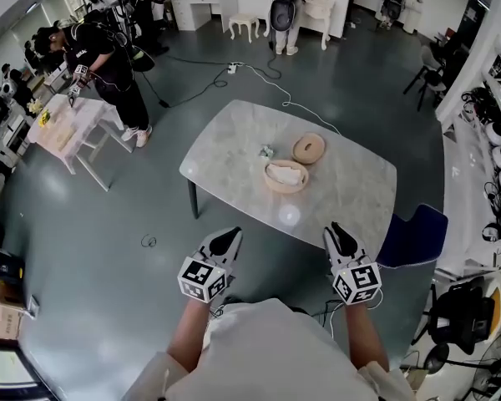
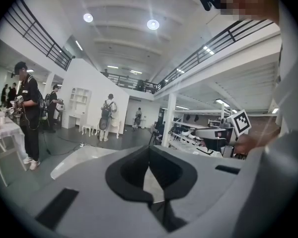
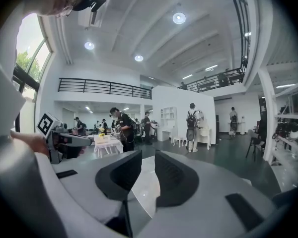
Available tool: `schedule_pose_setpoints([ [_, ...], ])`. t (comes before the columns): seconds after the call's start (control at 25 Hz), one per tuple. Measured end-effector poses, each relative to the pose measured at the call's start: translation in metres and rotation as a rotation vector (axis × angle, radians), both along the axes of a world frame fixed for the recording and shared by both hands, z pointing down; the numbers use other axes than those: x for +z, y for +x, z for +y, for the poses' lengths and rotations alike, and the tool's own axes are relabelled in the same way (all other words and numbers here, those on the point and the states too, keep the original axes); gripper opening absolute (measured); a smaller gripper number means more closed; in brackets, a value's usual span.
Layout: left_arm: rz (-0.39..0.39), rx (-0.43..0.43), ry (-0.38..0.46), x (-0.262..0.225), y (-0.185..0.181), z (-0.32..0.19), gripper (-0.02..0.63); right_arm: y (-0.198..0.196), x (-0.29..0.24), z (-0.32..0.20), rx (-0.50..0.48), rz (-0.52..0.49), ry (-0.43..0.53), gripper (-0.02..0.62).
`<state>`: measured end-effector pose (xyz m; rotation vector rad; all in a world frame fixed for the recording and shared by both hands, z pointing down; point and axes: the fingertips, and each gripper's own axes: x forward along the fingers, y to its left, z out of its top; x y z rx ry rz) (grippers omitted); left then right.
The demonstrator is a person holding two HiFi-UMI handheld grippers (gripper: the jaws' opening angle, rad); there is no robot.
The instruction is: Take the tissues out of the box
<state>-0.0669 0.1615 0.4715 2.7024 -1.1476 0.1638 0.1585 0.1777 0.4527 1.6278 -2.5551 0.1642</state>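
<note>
A round wooden tissue box (image 1: 285,176) stands open on the marble table (image 1: 351,199), with white tissue showing inside it. Its lid (image 1: 308,148) lies just behind it, and a small crumpled scrap (image 1: 267,151) lies to the left. Both grippers hang in front of my body, short of the table's near edge and well apart from the box. My left gripper (image 1: 228,239) (image 2: 149,150) has its tips touching and holds nothing. My right gripper (image 1: 338,234) (image 3: 148,155) shows a narrow gap between its pads, with only the table top seen through it.
A blue chair (image 1: 413,236) stands at the table's near right corner. A white cable (image 1: 267,78) runs over the floor behind the table. A person (image 1: 108,65) works at a small white table (image 1: 67,128) on the left. Shelves (image 1: 493,140) line the right wall.
</note>
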Motion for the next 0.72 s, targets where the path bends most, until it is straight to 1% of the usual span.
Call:
schedule_pose_setpoints([
  [0.32, -0.003, -0.031, -0.021, 0.012, 0.017, 0.003, 0.009, 0.014, 0.014, -0.004, -0.049, 0.001, -0.032, 0.1],
  [0.72, -0.007, -0.022, -0.036, 0.015, 0.028, -0.013, 0.009, 0.018, 0.028, -0.025, -0.049, -0.017, -0.07, 0.1],
])
